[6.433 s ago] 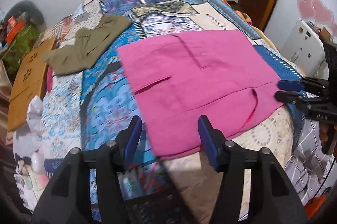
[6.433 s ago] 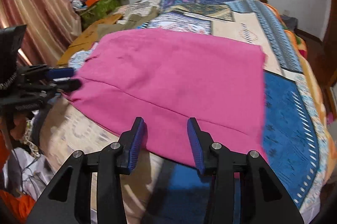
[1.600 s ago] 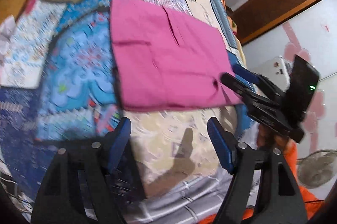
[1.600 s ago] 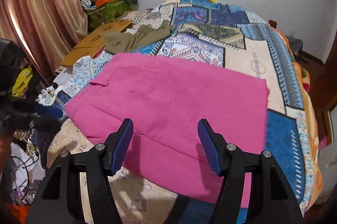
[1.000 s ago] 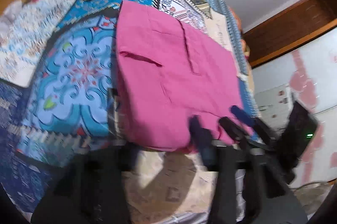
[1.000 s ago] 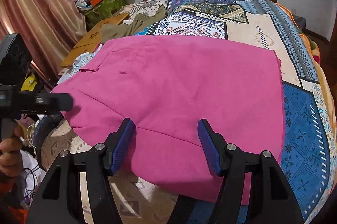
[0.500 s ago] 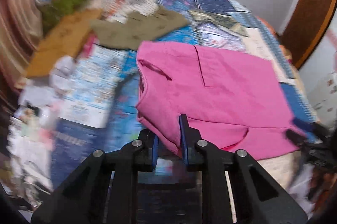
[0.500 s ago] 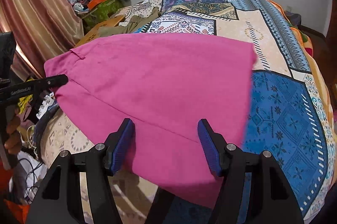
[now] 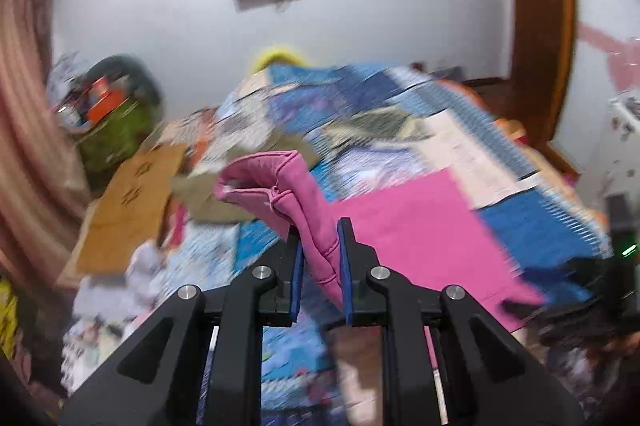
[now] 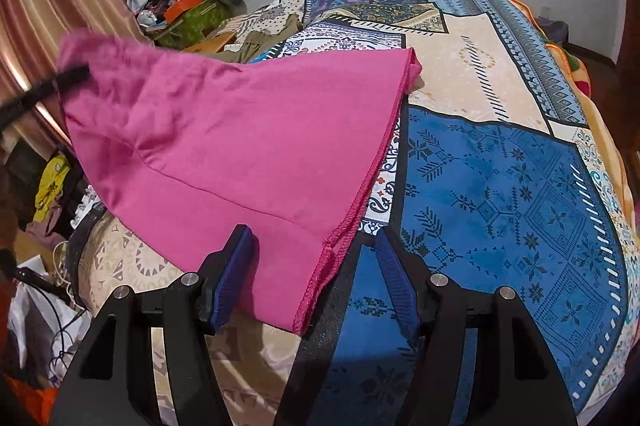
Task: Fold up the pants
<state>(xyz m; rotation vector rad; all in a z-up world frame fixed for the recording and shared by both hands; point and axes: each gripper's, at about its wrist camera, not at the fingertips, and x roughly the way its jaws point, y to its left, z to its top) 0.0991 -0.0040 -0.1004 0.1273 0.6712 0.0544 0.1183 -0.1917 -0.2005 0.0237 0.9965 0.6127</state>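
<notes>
Left tool (image 9: 320, 258) closing, pinching pink pants (image 9: 316, 242) at lifted waistband; right tool (image 10: 316, 282) spread, straddling the hem corner over bed (image 10: 500, 185).

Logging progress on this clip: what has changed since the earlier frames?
The left gripper, wide open before, is closing on the waist corner of the pink pants and has lifted it off the bed. The right gripper stays open over the hem; the olive garment has not moved.

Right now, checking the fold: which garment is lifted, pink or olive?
The pink pants, pinched in the left tool; the olive garment lies flat.
</notes>
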